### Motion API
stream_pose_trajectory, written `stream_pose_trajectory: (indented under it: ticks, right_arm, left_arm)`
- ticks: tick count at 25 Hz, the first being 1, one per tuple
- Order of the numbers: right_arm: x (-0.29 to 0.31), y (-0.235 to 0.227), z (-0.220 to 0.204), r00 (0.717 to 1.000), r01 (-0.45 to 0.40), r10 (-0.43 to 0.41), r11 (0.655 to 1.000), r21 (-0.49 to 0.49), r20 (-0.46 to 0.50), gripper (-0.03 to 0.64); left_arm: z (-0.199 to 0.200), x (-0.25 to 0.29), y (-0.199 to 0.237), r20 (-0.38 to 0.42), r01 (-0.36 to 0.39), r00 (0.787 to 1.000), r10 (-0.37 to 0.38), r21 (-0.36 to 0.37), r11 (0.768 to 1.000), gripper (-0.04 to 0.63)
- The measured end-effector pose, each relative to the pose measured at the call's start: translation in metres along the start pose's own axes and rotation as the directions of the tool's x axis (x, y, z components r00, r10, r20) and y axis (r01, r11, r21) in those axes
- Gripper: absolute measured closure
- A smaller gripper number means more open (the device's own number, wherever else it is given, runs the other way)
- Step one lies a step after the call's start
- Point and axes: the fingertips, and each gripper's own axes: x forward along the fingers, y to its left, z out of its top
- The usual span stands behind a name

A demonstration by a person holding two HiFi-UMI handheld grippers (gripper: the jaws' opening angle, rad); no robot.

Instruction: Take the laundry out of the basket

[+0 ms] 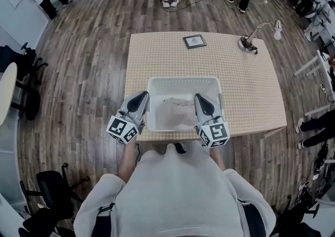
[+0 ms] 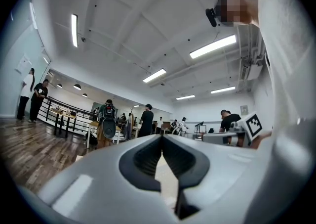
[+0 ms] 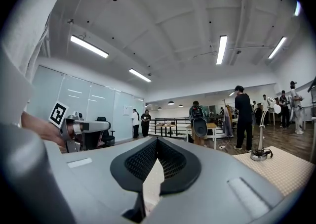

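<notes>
Head view: a white rectangular laundry basket [image 1: 183, 79] stands on the beige, dotted tabletop [image 1: 246, 92], at its near edge and roughly centred. The laundry [image 1: 175, 111] lies inside the basket, on its floor and below the rim. It is a pale grey-white cloth, crumpled into soft folds, with a darker crease across its upper part. No part of it hangs over the basket wall. The left claw [image 1: 143, 96] is just outside the basket's left wall, and the right claw [image 1: 199, 97] sits at the right wall. Both point away from the person, and their marker cubes [image 1: 123, 129] are nearest the body. Left gripper view: the left claw [image 2: 162, 137] has its jaws closed, tips meeting, with nothing between them. Right gripper view: the right claw [image 3: 157, 139] is likewise closed tip to tip and carries nothing. Neither claw touches the laundry. At the far side of the tabletop lie a small dark-framed card [image 1: 194, 41] and a desk lamp [image 1: 247, 44], both well apart from the basket.
</notes>
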Motion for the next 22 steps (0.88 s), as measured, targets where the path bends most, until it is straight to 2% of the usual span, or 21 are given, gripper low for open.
stream_pose_trajectory:
  ticks: [4,12,17,22]
  right_arm:
    - [0.026,-0.022,0.011,0.999,-0.036,0.036,0.999,-0.007,0.020,0.617]
    - [0.065,-0.036,-0.003,0.997,-0.071,0.072,0.996,0.048,-0.027,0.618]
    - [0.081,-0.035,-0.008,0.997,-0.031,0.033,0.999,0.031,-0.063,0.617]
    - [0.091,-0.032,-0.009,0.996,-0.038,0.043,0.998,0.055,-0.083,0.617]
  left_arm:
    - [0.006,0.023,0.012,0.006,-0.036,0.999,0.036,0.018,0.999,0.588]
    - [-0.003,0.032,0.042,-0.027,-0.095,0.995,0.096,0.012,0.995,0.588]
    - [-0.003,0.037,0.064,-0.028,-0.076,0.997,0.076,0.006,0.997,0.588]
    - [-0.004,0.044,0.082,-0.038,-0.050,0.998,0.049,-0.013,0.999,0.588]
